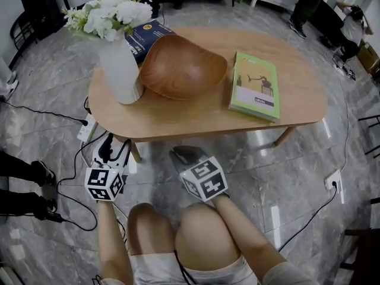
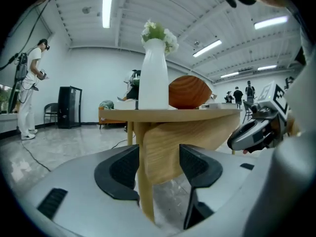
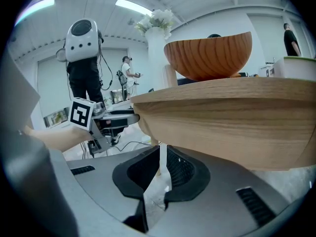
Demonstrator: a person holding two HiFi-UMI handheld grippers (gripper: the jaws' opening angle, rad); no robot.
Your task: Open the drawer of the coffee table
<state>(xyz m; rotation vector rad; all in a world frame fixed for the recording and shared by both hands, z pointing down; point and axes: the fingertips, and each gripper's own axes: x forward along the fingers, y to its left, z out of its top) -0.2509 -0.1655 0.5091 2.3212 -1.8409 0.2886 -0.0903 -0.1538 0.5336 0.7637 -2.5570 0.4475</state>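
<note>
No legible print on the green book (image 1: 255, 86) or blue book (image 1: 142, 37)

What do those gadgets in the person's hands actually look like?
The left gripper and the right gripper look alike. Each has a smooth grey plastic shell with two black, finely ribbed pads at the front. Each carries a white cube printed with black square markers, one on the left and one on the right. The forearms have no sleeves, and the person wears light shorts.

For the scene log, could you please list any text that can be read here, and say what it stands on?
Green book: cover print too small to read.
Blue book: pale print, too blurred to read.
No other words or numbers can be read.
</note>
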